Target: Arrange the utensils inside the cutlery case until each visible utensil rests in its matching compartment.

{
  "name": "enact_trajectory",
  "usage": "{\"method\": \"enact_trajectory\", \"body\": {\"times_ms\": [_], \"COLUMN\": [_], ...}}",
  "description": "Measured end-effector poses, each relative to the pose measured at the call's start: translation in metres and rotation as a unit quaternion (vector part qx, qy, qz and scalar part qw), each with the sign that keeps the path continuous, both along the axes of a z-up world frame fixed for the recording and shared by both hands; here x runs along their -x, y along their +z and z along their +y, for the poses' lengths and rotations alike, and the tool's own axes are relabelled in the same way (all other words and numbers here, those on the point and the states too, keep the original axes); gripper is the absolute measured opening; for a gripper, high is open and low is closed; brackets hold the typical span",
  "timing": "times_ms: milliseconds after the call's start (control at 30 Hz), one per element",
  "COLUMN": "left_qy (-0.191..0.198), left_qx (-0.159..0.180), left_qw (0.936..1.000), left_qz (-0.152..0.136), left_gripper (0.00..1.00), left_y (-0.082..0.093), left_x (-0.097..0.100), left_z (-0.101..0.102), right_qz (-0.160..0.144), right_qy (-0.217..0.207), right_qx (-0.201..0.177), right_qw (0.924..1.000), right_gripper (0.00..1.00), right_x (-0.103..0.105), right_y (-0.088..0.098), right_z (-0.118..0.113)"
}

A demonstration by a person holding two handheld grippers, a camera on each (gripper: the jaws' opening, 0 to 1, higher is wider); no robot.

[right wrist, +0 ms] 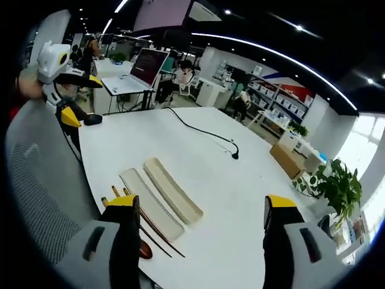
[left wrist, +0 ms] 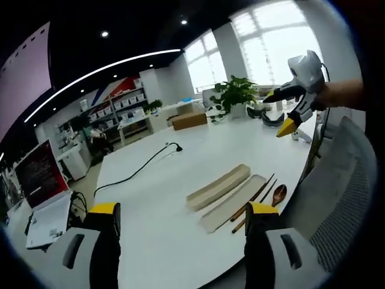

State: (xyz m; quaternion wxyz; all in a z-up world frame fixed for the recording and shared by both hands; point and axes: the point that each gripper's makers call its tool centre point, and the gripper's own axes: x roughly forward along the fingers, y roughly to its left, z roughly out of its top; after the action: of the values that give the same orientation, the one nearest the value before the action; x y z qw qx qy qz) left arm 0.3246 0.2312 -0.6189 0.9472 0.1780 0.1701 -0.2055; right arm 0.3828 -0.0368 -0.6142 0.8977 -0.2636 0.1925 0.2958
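White table (left wrist: 180, 241): one cutlery case, lid (left wrist: 218, 186) and tray (left wrist: 233, 201) side by side near the chair-side edge, both holding nothing. Beside the tray: two chopsticks (left wrist: 255, 198), one wooden spoon (left wrist: 278, 194). Left gripper (left wrist: 180, 241) and right gripper (right wrist: 198, 235): jaws apart, holding nothing, above the table.

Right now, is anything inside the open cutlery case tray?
No utensils show in the cutlery case tray. The wooden spoon and chopsticks lie on the table beside it. The lid hides whatever lies under it.
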Motion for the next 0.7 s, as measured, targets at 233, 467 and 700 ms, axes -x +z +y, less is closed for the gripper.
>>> {"method": "enact_trajectory", "body": {"times_ms": [233,467,700], "left_qy": [-0.010,-0.004,-0.004], "left_qx": [-0.013,-0.002,-0.005], "left_qw": [0.9998,0.9999,0.9998], "left_qz": [0.011,0.014,0.018], "left_gripper": [0.74,0.73,0.70], "left_y": [-0.005,-0.004,-0.005], "left_x": [0.002,0.003,0.003], "left_z": [-0.002,-0.002,-0.002], "right_qz": [0.024,0.065,0.067], "right_qy": [0.023,0.038,0.050], "right_qx": [0.010,-0.023,-0.020], "right_qw": [0.9994,0.9969,0.9964], "right_gripper": [0.77,0.71,0.64], "right_x": [-0.001,-0.002,-0.004], "right_y": [-0.010,-0.014,-0.016], "right_z": [0.002,0.009,0.014]}}
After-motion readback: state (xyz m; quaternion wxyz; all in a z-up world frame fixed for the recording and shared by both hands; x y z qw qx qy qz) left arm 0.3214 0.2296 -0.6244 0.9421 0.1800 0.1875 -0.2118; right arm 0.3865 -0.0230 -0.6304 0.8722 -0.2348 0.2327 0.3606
